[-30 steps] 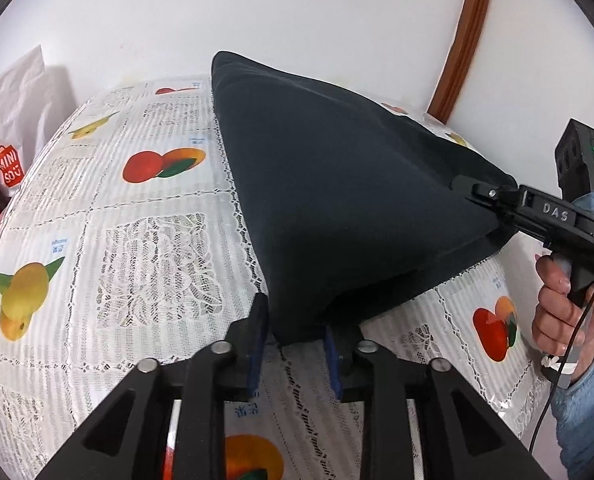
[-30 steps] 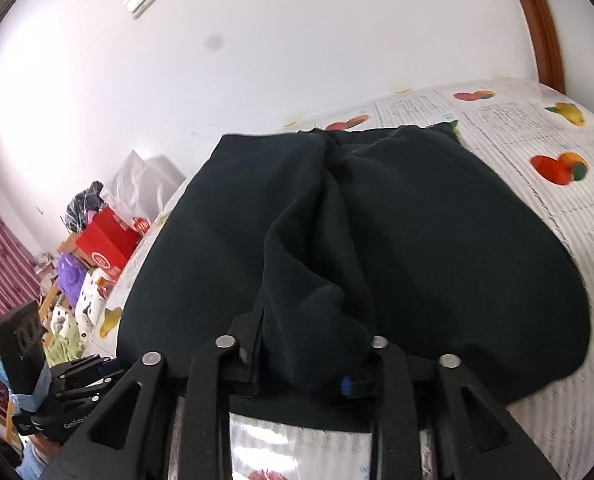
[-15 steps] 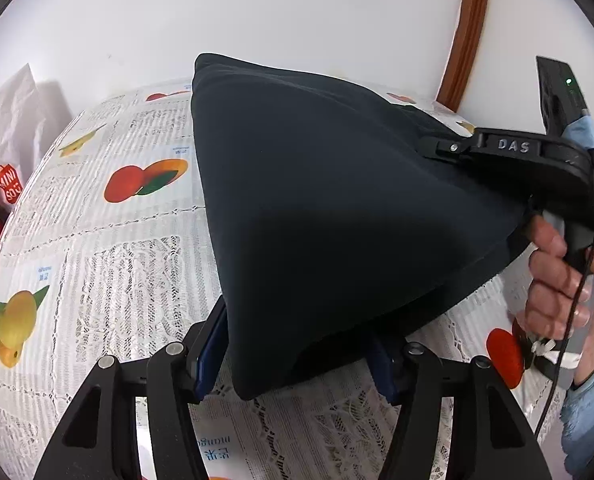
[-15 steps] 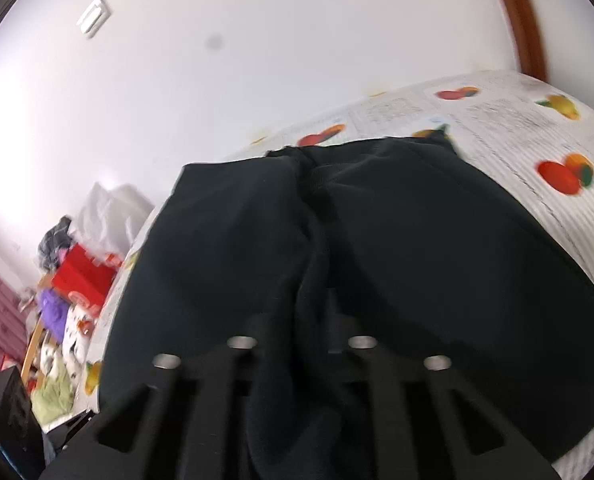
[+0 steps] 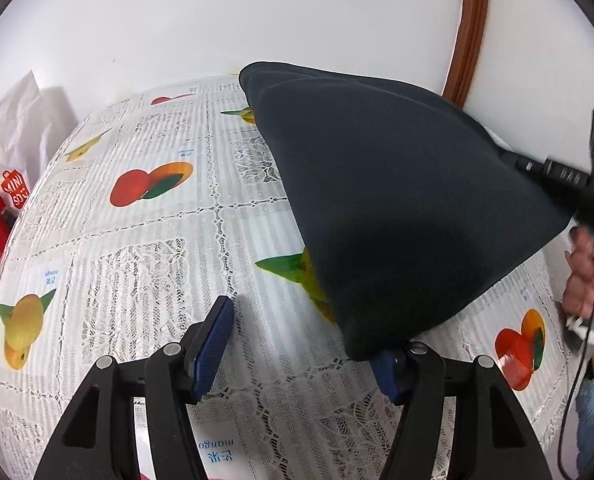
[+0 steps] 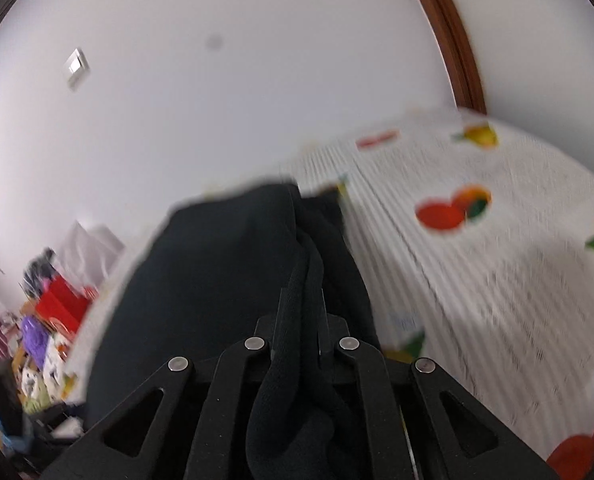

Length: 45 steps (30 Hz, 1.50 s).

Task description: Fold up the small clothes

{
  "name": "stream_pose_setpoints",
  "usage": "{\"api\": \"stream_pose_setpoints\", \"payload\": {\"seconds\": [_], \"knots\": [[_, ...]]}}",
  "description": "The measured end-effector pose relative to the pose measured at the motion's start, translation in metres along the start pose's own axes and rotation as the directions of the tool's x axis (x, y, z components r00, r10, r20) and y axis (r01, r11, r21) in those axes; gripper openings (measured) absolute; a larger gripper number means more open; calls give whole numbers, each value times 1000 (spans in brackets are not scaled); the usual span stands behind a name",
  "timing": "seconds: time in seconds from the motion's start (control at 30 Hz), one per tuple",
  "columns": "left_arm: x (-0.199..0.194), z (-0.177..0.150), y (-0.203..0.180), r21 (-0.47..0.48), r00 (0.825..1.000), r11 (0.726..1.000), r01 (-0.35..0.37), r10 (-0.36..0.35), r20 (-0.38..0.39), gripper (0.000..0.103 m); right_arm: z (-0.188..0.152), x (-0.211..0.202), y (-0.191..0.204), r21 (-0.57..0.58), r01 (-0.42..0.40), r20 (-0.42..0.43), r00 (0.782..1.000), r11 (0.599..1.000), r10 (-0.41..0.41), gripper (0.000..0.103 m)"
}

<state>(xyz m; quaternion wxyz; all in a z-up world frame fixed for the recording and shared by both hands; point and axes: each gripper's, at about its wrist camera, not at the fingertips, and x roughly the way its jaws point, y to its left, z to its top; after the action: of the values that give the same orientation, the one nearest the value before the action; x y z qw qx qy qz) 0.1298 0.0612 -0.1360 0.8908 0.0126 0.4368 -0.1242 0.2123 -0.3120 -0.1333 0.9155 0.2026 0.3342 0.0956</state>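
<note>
We are carrying the cloth (image 5: 397, 208) over, right gripper (image 6: 301, 320) pinching its bunched edge, left gripper (image 5: 305, 344) gaping wide and empty, aiming to lay it flat on the table (image 5: 137, 248).

Left gripper (image 5: 301, 344): jaws spread wide, blue pads (image 5: 213, 340) exposed, nothing clamped between them. Right gripper (image 6: 301, 320): jaws drawn close together, pinching a bunched fold of dark garment (image 6: 225, 280). Right hand (image 5: 587, 280): at the far right of the left wrist view, wrapped around its gripper's handle.

fruit-print tablecloth (image 5: 145, 248) | white bag (image 5: 13, 136) | red box (image 6: 63, 300) | wall switch (image 6: 75, 66)
</note>
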Motion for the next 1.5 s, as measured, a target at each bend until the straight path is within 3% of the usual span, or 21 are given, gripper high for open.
{"api": "stream_pose_setpoints", "payload": {"seconds": [0.13, 0.23, 0.27, 0.37, 0.5, 0.57, 0.63, 0.73, 0.77, 0.87, 0.93, 1.0, 1.1, 1.2, 1.33, 1.4, 1.5], "knots": [[-7, 2, -15, 52, 999, 998, 19, -21, 38, 57, 2, 0, 1, 17, 5, 11, 1000, 1000, -5, 8], [2, 9, -33, 92, 1000, 995, -26, 25, 19, 60, 3, 5, 4, 14, 24, -14, 1000, 1000, -24, 9], [7, 11, -35, 89, 999, 995, -50, 50, 6, 60, 4, 6, 6, 11, 29, -26, 999, 1000, -28, 9], [10, 13, -31, 59, 999, 998, -39, 39, 1, 61, 9, 4, 5, -37, 34, -52, 998, 999, -36, 8], [9, 10, -19, 20, 1000, 1000, -18, 18, -6, 61, 15, -24, 0, -34, -45, 72, 996, 998, 48, 7], [11, 9, -16, 7, 1000, 1000, -12, 12, -7, 61, 10, -21, -2, -32, -8, 63, 998, 999, 10, 7], [11, 8, -16, 13, 1000, 1000, -17, 17, -5, 61, 4, -7, -7, -38, 22, 0, 1000, 999, -22, 8], [9, 7, -12, 15, 1000, 1000, -1, 1, -10, 61, 3, -9, -14, -24, 37, -35, 999, 999, -37, 18], [6, 6, -11, 16, 1000, 1000, 5, -5, -16, 61, 5, -12, -15, -26, 56, -38, 998, 998, -57, 23], [-15, -7, -12, 49, 1000, 999, 22, -22, -8, 58, 11, -35, -8, -102, 153, -39, 987, 983, -158, 25], [-32, -12, -13, 72, 998, 996, 62, -62, 5, 58, 13, -55, 7, -187, 200, 27, 980, 962, -199, 26], [-46, -10, -14, 67, 994, 993, 101, -103, 29, 58, 12, -67, 21, -250, 196, 80, 980, 948, -182, 26], [-57, 4, -15, 48, 988, 991, 125, -129, 83, 58, 0, -63, 28, -284, 109, 52, 994, 953, -98, 26], [-49, 22, -15, 29, 988, 993, 114, -116, 101, 58, -19, -46, 17, -295, 185, 21, 982, 938, -187, 25], [-14, 30, -12, 13, 995, 996, 90, -90, 33, 60, -31, -52, -5, -253, 195, -16, 978, 948, -206, 25], [1, 23, -13, 22, 995, 995, 100, -99, -19, 61, -26, -56, -7, -249, 177, -38, 981, 952, -193, 25], [2, 22, -17, 47, 994, 994, 103, -102, -33, 61, -12, -61, 0, -241, 156, -19, 986, 958, -166, 26]]}}
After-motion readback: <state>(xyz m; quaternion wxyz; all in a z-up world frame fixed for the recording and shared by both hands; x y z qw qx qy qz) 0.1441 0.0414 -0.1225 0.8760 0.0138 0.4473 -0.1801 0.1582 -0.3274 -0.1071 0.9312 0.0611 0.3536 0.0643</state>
